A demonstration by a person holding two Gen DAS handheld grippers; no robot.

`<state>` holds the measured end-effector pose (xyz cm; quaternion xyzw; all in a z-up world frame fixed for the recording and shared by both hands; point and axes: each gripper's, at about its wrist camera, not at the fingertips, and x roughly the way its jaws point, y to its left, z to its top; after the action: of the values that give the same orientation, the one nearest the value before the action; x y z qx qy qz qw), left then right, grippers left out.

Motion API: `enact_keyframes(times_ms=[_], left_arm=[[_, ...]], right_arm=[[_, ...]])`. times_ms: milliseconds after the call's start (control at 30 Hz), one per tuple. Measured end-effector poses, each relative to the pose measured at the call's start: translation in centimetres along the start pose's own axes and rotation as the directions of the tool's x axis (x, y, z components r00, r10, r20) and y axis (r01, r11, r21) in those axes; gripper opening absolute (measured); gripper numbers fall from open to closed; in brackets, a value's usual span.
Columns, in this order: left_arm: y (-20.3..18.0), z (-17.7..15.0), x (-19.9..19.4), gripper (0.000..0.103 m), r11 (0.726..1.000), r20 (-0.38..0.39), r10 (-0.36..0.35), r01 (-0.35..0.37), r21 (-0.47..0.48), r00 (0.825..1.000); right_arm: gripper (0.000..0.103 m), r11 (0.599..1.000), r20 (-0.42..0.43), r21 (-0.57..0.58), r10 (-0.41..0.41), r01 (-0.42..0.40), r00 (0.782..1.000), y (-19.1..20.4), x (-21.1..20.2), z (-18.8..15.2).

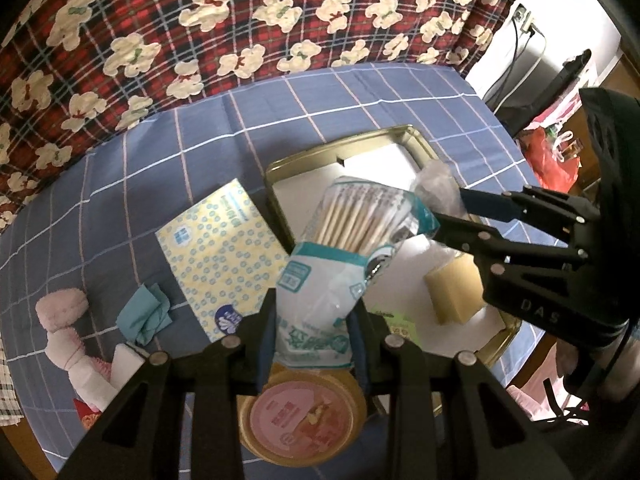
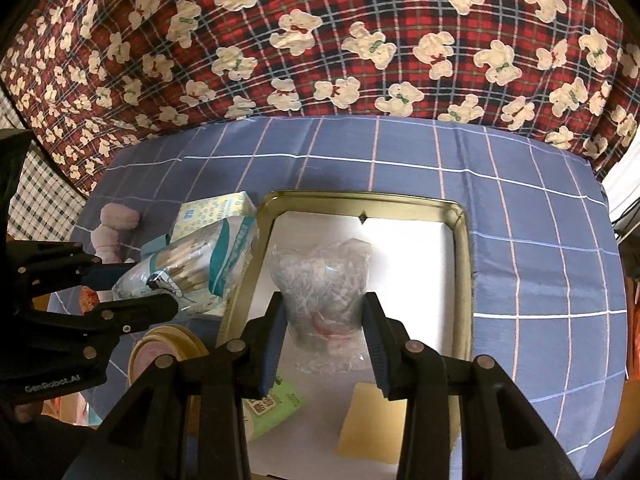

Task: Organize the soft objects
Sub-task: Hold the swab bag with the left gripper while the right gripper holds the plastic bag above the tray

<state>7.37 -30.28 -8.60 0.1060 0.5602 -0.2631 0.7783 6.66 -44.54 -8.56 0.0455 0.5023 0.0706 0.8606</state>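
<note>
A gold-rimmed tray (image 2: 464, 264) already holds a yellow sponge (image 2: 370, 424) and green packet (image 2: 276, 398). The left gripper (image 1: 316, 320) pinches a cotton swab pack (image 1: 348, 220), the right gripper (image 2: 326, 336) a clear bag (image 2: 322, 276), both over it. The tissue pack (image 1: 218, 248), teal cloth (image 1: 144, 312) and pink socks (image 1: 66, 320) remain by the cloth's left edge.

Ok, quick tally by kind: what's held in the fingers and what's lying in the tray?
Cotton swab bag, held: 1
Clear plastic bag, held: 1
Yellow sponge, in tray: 1
Green packet, in tray: 1
Total: 4
</note>
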Motion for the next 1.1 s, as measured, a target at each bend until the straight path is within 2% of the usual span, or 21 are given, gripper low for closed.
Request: enact_keyframes(times_ms=[467,1100], left_arm=[[-1.4,1.4,1.2,0.031,1.0,-0.003,0.0,0.0,0.017,1.0],[-1.5,2.9,2.8,0.031,1.0,-0.02,-0.002,0.003,0.011,1.0]], right_arm=[[0.04,1.0,-0.01,0.018,-0.008,0.008,1.0,-2.1,0.4,0.2],[0.04,0.999,-0.033,0.033,-0.017,0.018,0.999,-4.0,1.7,1.0]])
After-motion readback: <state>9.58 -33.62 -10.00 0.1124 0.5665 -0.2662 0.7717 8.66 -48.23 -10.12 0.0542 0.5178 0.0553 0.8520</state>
